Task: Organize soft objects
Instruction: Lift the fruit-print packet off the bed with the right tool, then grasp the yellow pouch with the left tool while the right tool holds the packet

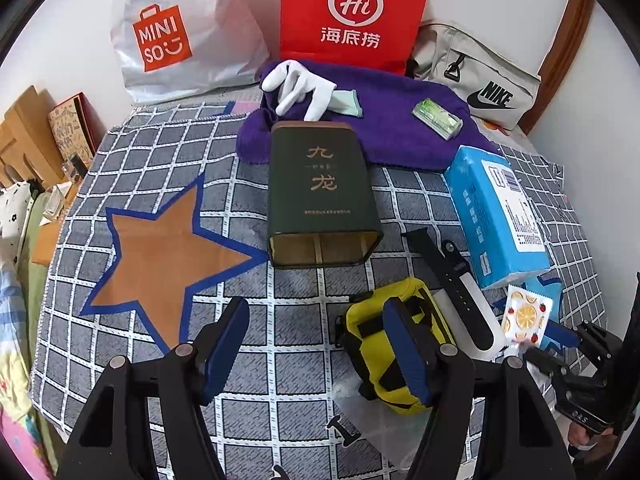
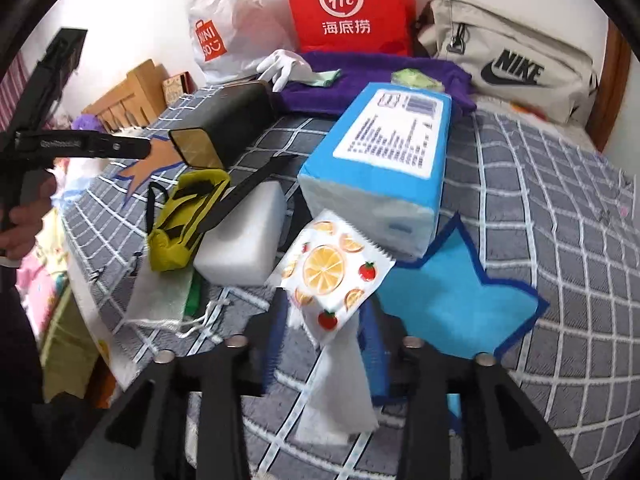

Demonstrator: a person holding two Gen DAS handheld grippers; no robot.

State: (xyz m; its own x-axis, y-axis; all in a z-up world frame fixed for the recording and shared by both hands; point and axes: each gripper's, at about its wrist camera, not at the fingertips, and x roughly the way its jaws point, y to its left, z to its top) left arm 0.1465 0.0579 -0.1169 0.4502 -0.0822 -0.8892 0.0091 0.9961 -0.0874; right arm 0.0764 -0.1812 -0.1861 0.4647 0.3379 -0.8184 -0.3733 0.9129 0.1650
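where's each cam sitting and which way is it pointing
Left wrist: sits on the left tongs, looking down at the open green tin; right tongs show at the right edge.
Right wrist: sits on the right tongs, looking down at the fruit-print packet between its open blades; the left tongs and a hand show at left.
Shared: tin, yellow pouch, blue tissue pack, red bag.

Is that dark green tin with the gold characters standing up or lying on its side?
On its side. The green tin lies flat on the checked cloth, lettered face up, its open end facing the camera.
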